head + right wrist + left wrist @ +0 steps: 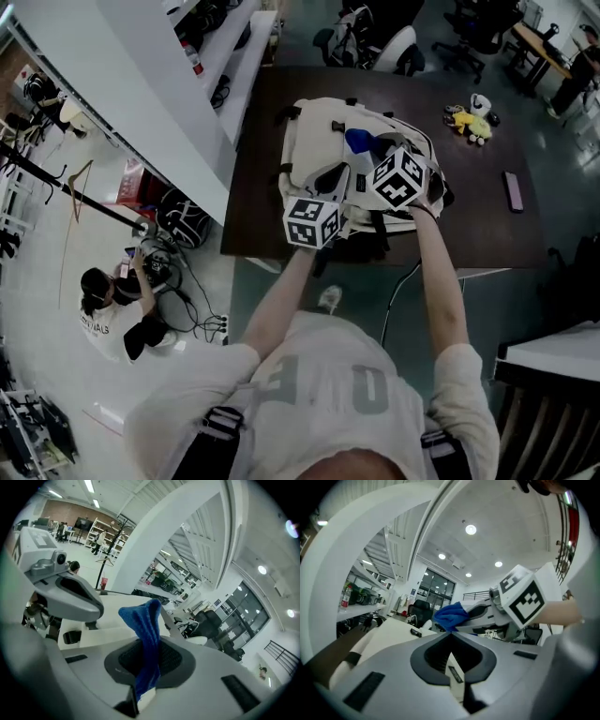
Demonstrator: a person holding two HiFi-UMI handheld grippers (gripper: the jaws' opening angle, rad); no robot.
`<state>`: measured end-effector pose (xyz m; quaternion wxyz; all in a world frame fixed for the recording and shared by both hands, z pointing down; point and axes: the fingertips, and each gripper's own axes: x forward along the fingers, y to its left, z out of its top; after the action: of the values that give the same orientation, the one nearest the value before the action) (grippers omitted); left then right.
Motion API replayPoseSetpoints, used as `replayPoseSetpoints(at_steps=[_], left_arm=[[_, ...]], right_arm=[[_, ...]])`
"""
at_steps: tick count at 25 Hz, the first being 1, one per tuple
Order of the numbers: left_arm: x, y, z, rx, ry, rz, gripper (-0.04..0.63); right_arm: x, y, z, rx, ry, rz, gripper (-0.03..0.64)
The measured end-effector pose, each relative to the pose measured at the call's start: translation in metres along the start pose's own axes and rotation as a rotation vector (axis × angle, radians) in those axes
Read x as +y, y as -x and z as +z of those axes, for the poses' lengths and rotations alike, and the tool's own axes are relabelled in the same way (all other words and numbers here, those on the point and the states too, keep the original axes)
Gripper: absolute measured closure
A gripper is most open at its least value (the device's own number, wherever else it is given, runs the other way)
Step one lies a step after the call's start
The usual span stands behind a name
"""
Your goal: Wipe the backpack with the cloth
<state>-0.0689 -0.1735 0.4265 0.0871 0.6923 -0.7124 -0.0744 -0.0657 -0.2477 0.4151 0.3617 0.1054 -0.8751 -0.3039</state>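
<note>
A cream backpack (pixel 319 122) with black trim lies on the dark table (pixel 487 225). My right gripper (pixel 367 152) is shut on a blue cloth (pixel 358 141) and holds it just over the backpack's top. In the right gripper view the cloth (pixel 143 620) stands up out of the jaws of the right gripper (pixel 149 641). My left gripper (pixel 330 180) rests on the backpack's near left part, shut, with a cream strip of the backpack (pixel 455 674) pinched between its jaws. The left gripper view shows the right gripper (pixel 461 618), the cloth (pixel 450 617) and the backpack (pixel 389 632) ahead.
A yellow plush toy (pixel 471 120) and a flat dark object (pixel 513 190) lie on the table's right side. White shelving (pixel 141 103) runs along the left. A person (pixel 112 305) sits on the floor at the left among cables. Office chairs (pixel 398 47) stand beyond the table.
</note>
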Motion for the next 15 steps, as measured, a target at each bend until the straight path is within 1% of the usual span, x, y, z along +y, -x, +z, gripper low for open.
replayPoseSetpoints(at_steps=[1,3,5,7,10,12,15], left_arm=[[-0.005,-0.009,-0.001,0.005,0.006,-0.019,0.592],[-0.013,-0.025,-0.013,0.049,-0.021,-0.035,0.592],[-0.013,-0.038,-0.030,0.106,-0.059,-0.024,0.592],[-0.005,-0.045,-0.037,0.130,-0.078,0.001,0.592],[0.015,-0.047,-0.033,0.124,-0.104,0.053,0.592],[0.027,-0.050,-0.027,0.116,-0.123,0.072,0.592],[0.035,-0.057,-0.018,0.092,-0.077,0.061,0.592]], right_arm=[[-0.007,-0.008,-0.001,-0.002,-0.021,0.003,0.579],[-0.016,-0.023,-0.003,-0.002,-0.043,0.014,0.579],[-0.021,-0.038,-0.007,0.007,-0.035,0.027,0.578],[-0.025,-0.052,-0.009,0.015,-0.026,0.038,0.578],[-0.033,-0.069,-0.010,0.015,-0.039,0.051,0.578],[-0.040,-0.082,-0.012,0.022,-0.052,0.056,0.579],[-0.057,-0.106,-0.018,0.051,-0.057,0.067,0.579]])
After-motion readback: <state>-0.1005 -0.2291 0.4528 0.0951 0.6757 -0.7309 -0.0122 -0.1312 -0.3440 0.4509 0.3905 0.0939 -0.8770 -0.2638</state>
